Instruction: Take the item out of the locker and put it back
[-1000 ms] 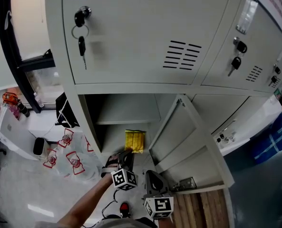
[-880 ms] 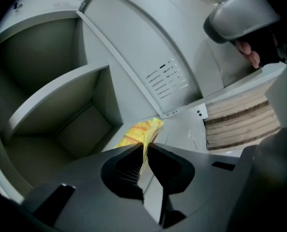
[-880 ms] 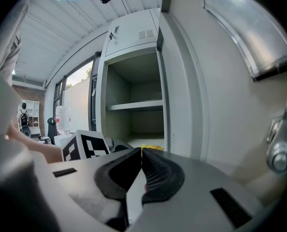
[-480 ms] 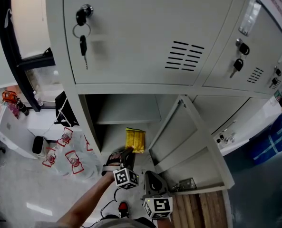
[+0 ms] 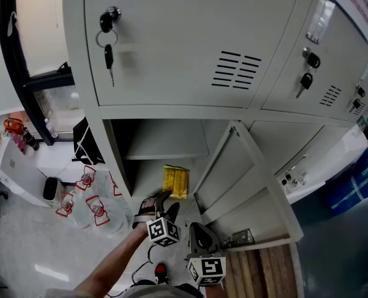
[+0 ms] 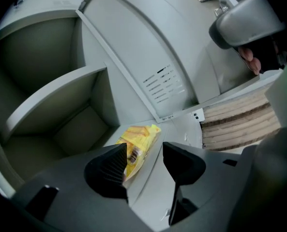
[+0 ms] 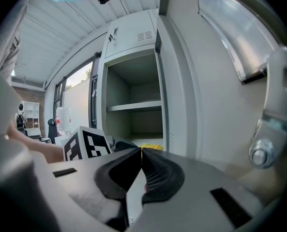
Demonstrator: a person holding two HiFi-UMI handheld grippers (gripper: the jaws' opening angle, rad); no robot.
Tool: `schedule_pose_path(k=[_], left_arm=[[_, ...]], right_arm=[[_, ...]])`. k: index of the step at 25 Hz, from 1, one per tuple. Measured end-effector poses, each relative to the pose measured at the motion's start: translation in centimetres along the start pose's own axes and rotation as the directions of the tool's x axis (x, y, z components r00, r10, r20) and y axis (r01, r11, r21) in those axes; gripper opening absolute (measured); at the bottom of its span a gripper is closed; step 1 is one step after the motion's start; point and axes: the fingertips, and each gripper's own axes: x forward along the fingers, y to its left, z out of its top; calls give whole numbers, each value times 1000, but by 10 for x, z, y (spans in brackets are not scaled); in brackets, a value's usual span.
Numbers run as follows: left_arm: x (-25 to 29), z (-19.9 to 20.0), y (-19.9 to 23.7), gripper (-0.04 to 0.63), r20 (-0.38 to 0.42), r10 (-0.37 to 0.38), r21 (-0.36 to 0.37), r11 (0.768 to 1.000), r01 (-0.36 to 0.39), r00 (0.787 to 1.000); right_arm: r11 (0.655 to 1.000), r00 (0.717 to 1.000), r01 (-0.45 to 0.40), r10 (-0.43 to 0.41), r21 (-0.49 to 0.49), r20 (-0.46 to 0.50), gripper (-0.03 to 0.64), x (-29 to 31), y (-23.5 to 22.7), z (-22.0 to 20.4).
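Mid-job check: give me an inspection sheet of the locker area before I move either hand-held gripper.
Surface: grey metal floor of the open lower locker compartment; the packet lies on it.
Job's things: yellow plastic snack packet flat near the front edge; grey locker door swung open.
Clutter: clear plastic bags with red print on the room floor, left.
Grippers: left hand-held gripper open, jaws have just been opening, packet ahead between them, not pressed; right hand-held gripper shut, nothing between.
Cables: thin dark cord on the floor under the forearm.
Surroundings: upper locker doors shut, keys in locks; wooden slats lower right.
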Motion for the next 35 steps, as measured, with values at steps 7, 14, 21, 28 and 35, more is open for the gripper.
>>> schedule_pose_path(k=[7, 14, 21, 28, 35], left_arm=[[-21, 8, 11, 247, 26, 37, -36, 999, -36, 999], [-61, 18, 29, 223, 81, 78, -239, 969, -57, 994], [-120, 28, 42, 186, 149, 163, -420, 903, -87, 975], [-179, 35, 34, 158, 184, 240, -533, 839, -108, 953], [-239, 37, 2, 130, 172, 284, -601, 789, -128, 943]], right_arm=[[1000, 1000, -8, 8, -6, 18, 18, -11, 6, 4], [999, 999, -11, 12, -30, 45, 18, -26, 8, 13], [998, 997, -20, 24, -55, 80, 18, -48, 12, 25], [996, 992, -59, 66, -73, 107, 18, -74, 25, 30], [989, 984, -114, 126, -98, 128, 18, -108, 44, 31]])
